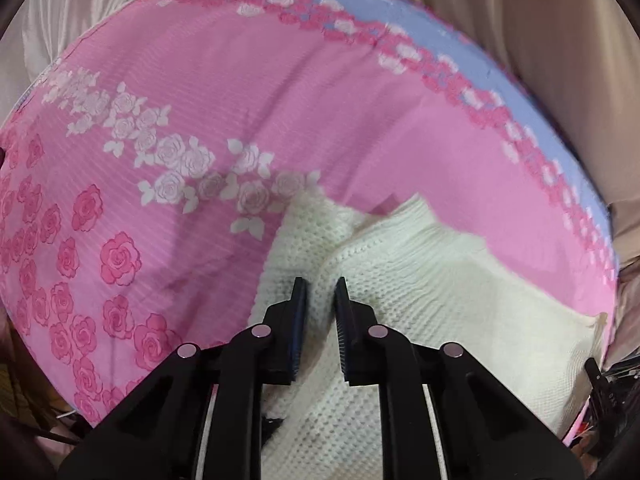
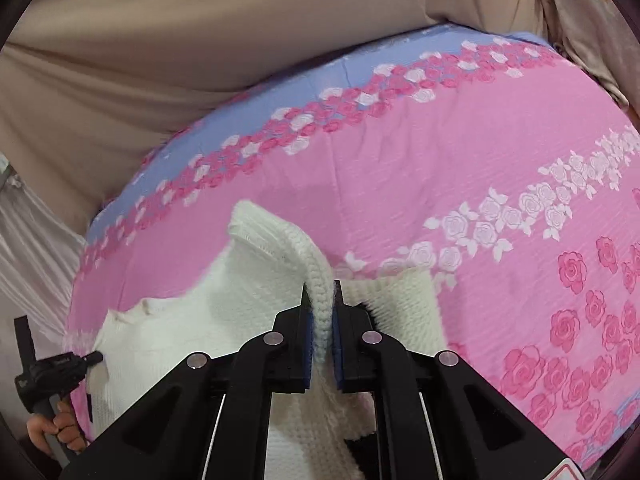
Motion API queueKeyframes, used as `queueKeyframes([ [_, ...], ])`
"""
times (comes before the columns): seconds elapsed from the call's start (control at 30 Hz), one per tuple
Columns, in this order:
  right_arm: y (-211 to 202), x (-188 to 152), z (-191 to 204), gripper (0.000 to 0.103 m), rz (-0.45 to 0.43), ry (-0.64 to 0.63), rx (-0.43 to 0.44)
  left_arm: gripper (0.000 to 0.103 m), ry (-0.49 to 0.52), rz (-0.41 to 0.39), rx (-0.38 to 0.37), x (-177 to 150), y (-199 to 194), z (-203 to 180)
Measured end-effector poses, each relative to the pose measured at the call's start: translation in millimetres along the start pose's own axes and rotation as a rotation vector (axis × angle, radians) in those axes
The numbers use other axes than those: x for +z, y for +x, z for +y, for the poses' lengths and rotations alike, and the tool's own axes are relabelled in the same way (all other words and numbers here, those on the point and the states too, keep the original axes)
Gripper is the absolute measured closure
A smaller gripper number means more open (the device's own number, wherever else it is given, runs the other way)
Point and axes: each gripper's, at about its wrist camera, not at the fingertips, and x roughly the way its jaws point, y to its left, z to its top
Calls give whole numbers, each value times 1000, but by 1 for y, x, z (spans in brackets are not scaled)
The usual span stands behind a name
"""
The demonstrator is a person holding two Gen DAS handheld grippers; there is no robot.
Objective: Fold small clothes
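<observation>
- Between the right tongs runs a thick ribbed edge of the white knit garment; the jaws are drawn narrow and clamp it, so that edge stands up off the bed as a raised ridge.
- Left tongs are also nearly closed, with a fold of the same knit rising between the jaws; the pads look to be pinching it, though the contact itself is partly hidden by the fabric bulging around them.
- Where the garment lies: on the pink rose-print bedspread, spread mostly flat, near the bed's nearer side and just under both tongs.
- In the right wrist view the left tongs show as a small dark tip at the garment's far left edge, with a hand on the handle below.
- Judged relation: the two grips sit well apart along one side of the knit, so the garment's long axis runs from one tool to the other, and the loose body extends away from them over the bedspread.
- Judged next move: both held points would need carrying together across the cloth; uneven travel could skew the fold.
</observation>
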Motion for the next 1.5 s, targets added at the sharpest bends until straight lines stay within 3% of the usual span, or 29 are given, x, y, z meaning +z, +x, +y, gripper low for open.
queueKeyframes([
  [0.07, 39, -5, -17, 95, 140, 17, -50, 88, 38, -40, 33, -4, 1, -7],
  [0.1, 48, -9, -22, 96, 160, 25, -50, 86, 56, -43, 47, -6, -4, -11],
  [0.23, 6, -13, -16, 86, 63, 74, -29, 84, 129, -130, 20, -23, -52, -22],
  [0.3, -20, -20, 5, 85, 9, -12, -65, 73, 160, -165, 0, -33, -72, -36],
  [0.37, -31, -34, 40, 85, 23, -122, 1, 63, 174, -172, -55, -45, -81, -51],
  [0.43, -20, -54, 82, 85, 101, -235, 100, 61, 252, -120, -97, -59, -68, -82],
  [0.5, 3, -83, 130, 85, 197, -379, 196, 61, 323, -64, -65, -69, -45, -104],
  [0.6, 34, -120, 164, 96, 312, -529, 218, 61, 342, -6, -13, -80, -21, -103],
  [0.7, 37, -117, 133, 98, 306, -489, 144, 60, 243, 12, 5, -69, -14, -66],
  [0.77, 26, -102, 74, 103, 270, -332, 82, 61, 167, 13, 36, -60, -15, -35],
  [0.87, -2, -93, -21, 103, 226, -71, 25, 73, 118, 14, -5, -56, -15, -3],
  [0.9, -7, -91, -42, 103, 214, -50, -73, 74, 130, 6, -11, -57, -15, -3],
  [0.97, -18, -93, -70, 103, 213, -9, -20, 75, 151, 4, 8, -61, -17, -11],
  [1.03, -24, -91, -65, 103, 221, 21, -37, 75, 137, 6, -27, -62, -26, -26],
  [1.1, -27, -86, -31, 96, 196, -61, -29, 70, 154, -28, -71, -54, -36, -50],
  [1.2, -15, -74, 26, 92, 160, -172, 47, 64, 229, -43, -16, -41, -29, -79],
  [1.27, 11, -61, 42, 97, 141, -220, -12, 64, 262, -36, 63, -30, -8, -83],
  [1.33, 43, -48, 23, 102, 174, -176, -103, 61, 250, -9, 85, -24, 11, -68],
  [1.37, 54, -43, 1, 103, 208, -81, -61, 61, 220, -15, 46, -23, 11, -57],
  [1.4, 51, -37, -8, 103, 213, 5, -10, 61, 200, -10, 26, -23, 6, -51],
  [1.43, 41, -32, -16, 103, 213, 56, -16, 61, 186, -7, 18, -24, -1, -44],
  [1.47, 24, -29, -15, 94, 179, 44, -39, 63, 159, -16, 0, -24, -10, -39],
  [1.5, 11, -30, -12, 93, 154, 12, -38, 62, 138, -27, -24, -27, -18, -32],
])
